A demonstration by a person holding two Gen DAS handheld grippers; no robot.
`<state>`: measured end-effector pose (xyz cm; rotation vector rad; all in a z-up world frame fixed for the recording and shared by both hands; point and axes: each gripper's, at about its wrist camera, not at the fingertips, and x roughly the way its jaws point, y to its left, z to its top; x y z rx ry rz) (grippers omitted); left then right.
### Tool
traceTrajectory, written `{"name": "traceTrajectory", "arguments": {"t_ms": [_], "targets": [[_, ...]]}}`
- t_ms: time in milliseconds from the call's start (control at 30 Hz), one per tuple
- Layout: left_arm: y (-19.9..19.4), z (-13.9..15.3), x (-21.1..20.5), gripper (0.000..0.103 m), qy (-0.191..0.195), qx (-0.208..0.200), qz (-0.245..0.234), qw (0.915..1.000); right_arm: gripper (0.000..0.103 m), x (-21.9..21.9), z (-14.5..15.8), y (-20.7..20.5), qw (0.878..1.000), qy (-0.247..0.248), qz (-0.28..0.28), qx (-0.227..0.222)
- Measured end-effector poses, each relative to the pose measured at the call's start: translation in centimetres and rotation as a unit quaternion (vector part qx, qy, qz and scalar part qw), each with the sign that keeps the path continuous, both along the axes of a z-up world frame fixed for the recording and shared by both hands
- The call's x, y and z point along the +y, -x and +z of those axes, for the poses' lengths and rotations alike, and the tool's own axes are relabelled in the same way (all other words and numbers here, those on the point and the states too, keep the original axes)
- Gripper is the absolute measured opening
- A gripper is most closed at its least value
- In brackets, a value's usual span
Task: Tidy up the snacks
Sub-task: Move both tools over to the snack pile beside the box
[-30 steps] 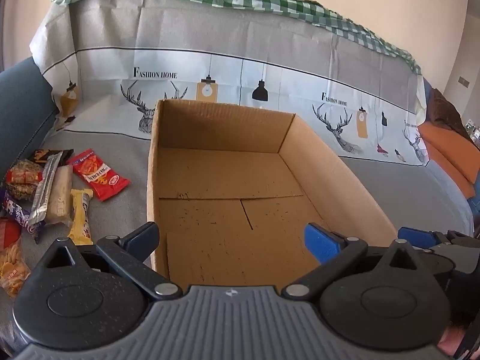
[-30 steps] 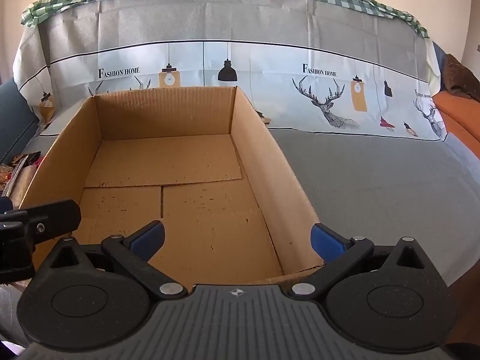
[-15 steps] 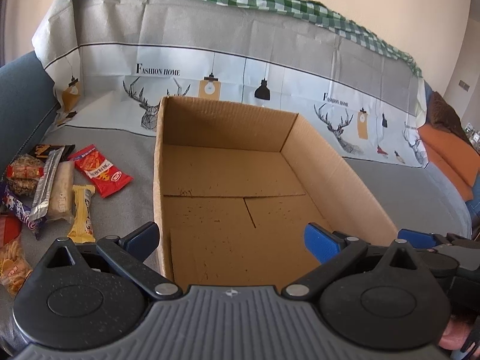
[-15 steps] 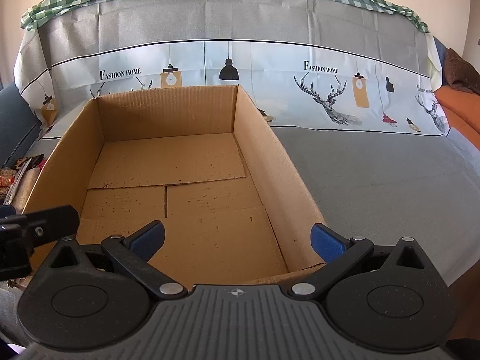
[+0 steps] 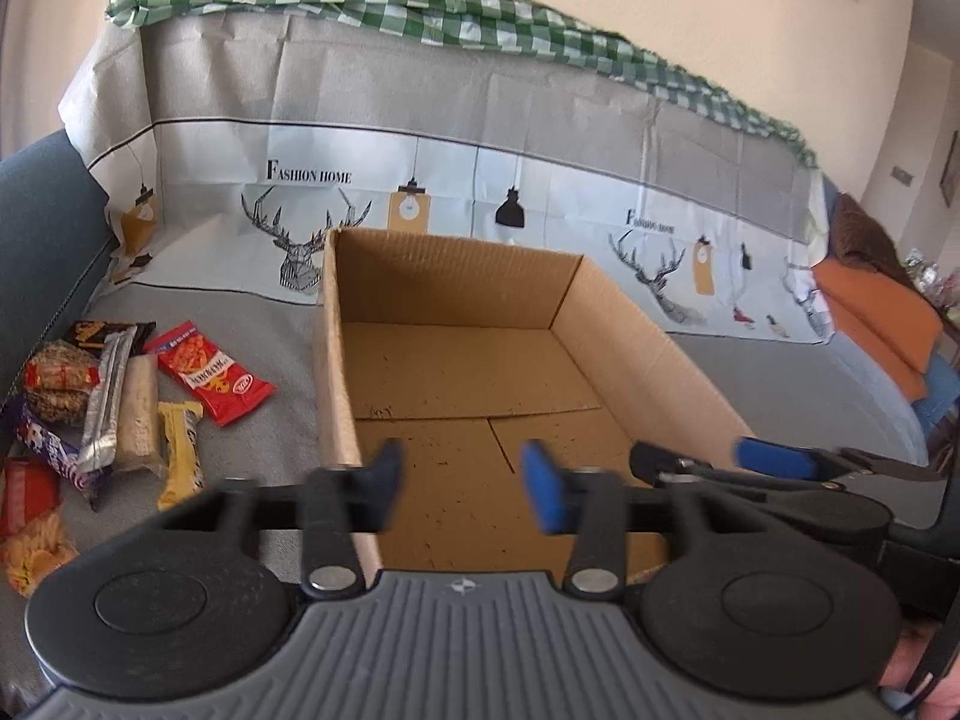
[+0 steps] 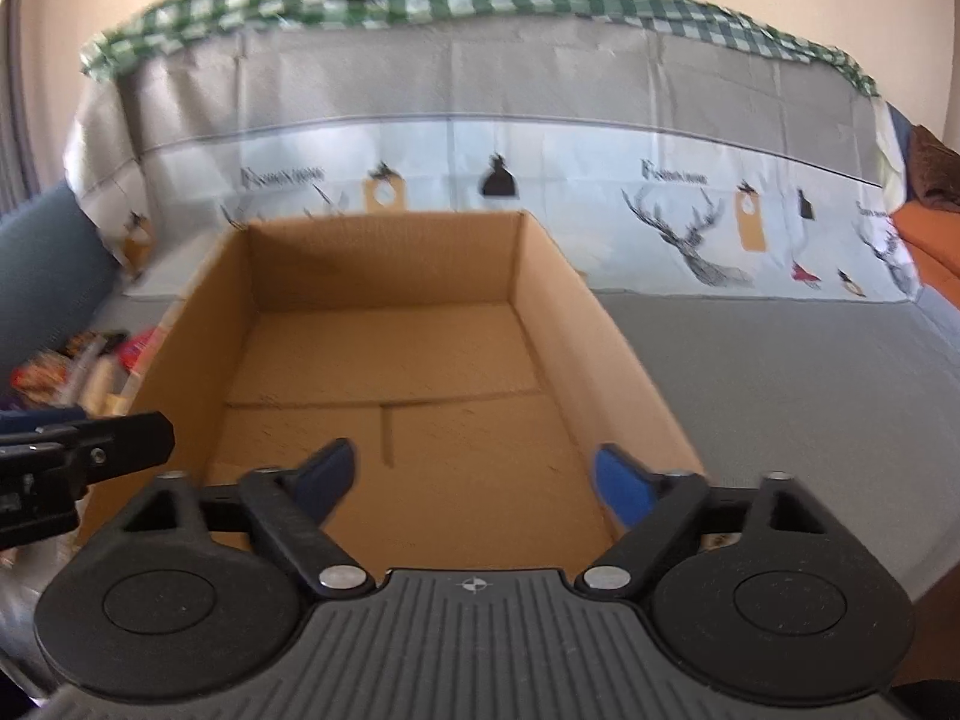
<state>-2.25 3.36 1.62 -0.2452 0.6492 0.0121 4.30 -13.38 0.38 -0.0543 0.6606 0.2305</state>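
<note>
Left wrist view: fingers (image 5: pixel 543 492) of the left gripper (image 5: pixel 462 474) parted by a moderate gap, nothing between them, blue pads hanging above the near end of the cardboard box (image 5: pixel 450 282). Right wrist view: right gripper (image 6: pixel 474 468) spread wider, likewise holding nothing, poised over the same near edge. Both tools side by side, level, pointing forward along the length of the box, left one just beside the right.

Box bare inside, only flaps and specks on its floor. Snacks (image 5: pixel 120 396) heaped on the grey sofa seat (image 5: pixel 270 324) to the left of the box and apart from its wall: red packet (image 5: pixel 210 372) nearest the box, yellow bar (image 5: pixel 180 450) closest to the left gripper, silver and purple wrappers further left. Behind, printed cover (image 5: pixel 480 180) on the backrest, green checked cloth (image 5: pixel 360 6) along the top.

Step in hand, by the look of it: the very start, nothing sorted yet, first pick not begun. Next move likely for the left side: swing left and down toward the pile, widen the gap, straddle one flat wrapper across its narrow width, pinch lightly. Thin crinkly packs apt to slide on fabric, so a low, shallow approach.
</note>
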Motion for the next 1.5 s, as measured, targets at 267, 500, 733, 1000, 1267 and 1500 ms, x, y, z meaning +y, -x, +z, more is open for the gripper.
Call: {"name": "traceTrajectory", "arguments": {"t_ms": [267, 500, 733, 1000, 1267, 1500], "targets": [[1.9, 4.0, 8.0, 0.024, 0.001, -0.056, -0.055, 0.9969, 0.056, 4.3, 2.9, 2.9, 0.991, -0.094, 0.077, -0.058], [4.5, 1.8, 17.3, 0.024, 0.010, -0.062, -0.003, 0.9980, 0.056, 11.4, 3.1, 5.4, 0.974, -0.125, 0.180, -0.060], [6.3, -1.1, 20.6, 0.021, 0.053, -0.072, 0.109, 0.9900, 0.056, 18.1, 0.6, 7.3, 0.956, -0.107, 0.271, -0.016], [5.6, -1.4, 22.7, 0.022, 0.066, -0.051, 0.136, 0.9872, 0.068, 23.5, -3.0, 6.3, 0.945, -0.072, 0.315, 0.047], [6.3, -1.9, 24.3, 0.034, 0.074, -0.049, 0.163, 0.9826, 0.075, 26.8, -6.0, 4.9, 0.932, -0.037, 0.344, 0.111], [6.4, -2.0, 24.2, 0.040, 0.069, -0.041, 0.169, 0.9824, 0.044, 27.1, -6.3, 5.7, 0.919, -0.037, 0.381, 0.097]]}}
